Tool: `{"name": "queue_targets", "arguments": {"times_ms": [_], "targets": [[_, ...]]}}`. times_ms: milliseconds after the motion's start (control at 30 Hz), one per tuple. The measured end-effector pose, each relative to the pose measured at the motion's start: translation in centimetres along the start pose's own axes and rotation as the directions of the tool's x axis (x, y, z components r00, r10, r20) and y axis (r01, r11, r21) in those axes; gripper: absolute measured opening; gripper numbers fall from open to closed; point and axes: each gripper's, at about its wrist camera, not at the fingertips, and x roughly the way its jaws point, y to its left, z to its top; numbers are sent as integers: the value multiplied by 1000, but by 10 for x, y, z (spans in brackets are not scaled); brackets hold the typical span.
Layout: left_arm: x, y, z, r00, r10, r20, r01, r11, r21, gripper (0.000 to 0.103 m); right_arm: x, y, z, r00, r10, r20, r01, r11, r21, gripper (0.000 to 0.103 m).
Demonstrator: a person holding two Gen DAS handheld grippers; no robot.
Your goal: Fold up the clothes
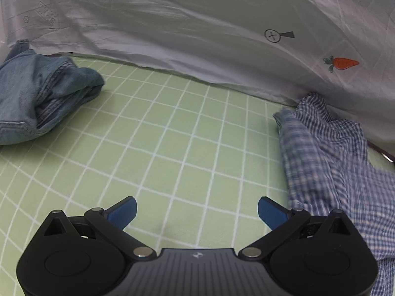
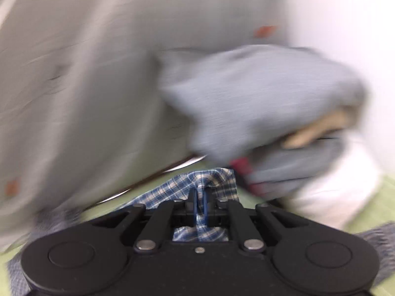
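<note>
In the left wrist view a blue-and-white checked shirt [image 1: 338, 162] lies bunched along the right side of the green grid sheet [image 1: 172, 133]. My left gripper [image 1: 197, 212] hovers over bare sheet with its blue fingers wide apart, open, and nothing between them. A crumpled blue denim garment [image 1: 42, 93] sits at the far left. In the right wrist view, which is blurred by motion, my right gripper [image 2: 200, 202] is shut on a fold of the checked shirt [image 2: 197, 182], cloth pinched between the blue pads.
A white quilt with carrot and circle prints [image 1: 197, 29] rises behind the sheet as a soft wall. In the right wrist view a blurred pile of grey-blue clothes [image 2: 259, 103] with tan and red pieces lies ahead, beside a white pillow [image 2: 333, 192].
</note>
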Motion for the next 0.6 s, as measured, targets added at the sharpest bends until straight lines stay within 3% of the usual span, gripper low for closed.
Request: {"name": "queue_targets", "arguments": {"times_ms": [200, 433, 467, 600], "targets": [[17, -23, 20, 994, -110, -4, 109, 993, -35, 103, 7, -31, 5, 990, -139, -9, 140, 989, 56, 6], [40, -57, 47, 971, -239, -5, 239, 970, -42, 100, 25, -46, -4, 987, -152, -48, 157, 977, 142, 6], [47, -60, 51, 966, -258, -15, 257, 965, -50, 98, 26, -47, -5, 987, -150, -51, 156, 977, 146, 6], [75, -71, 64, 942, -333, -52, 326, 940, -104, 73, 29, -54, -8, 988, -142, -63, 151, 975, 165, 6]]}}
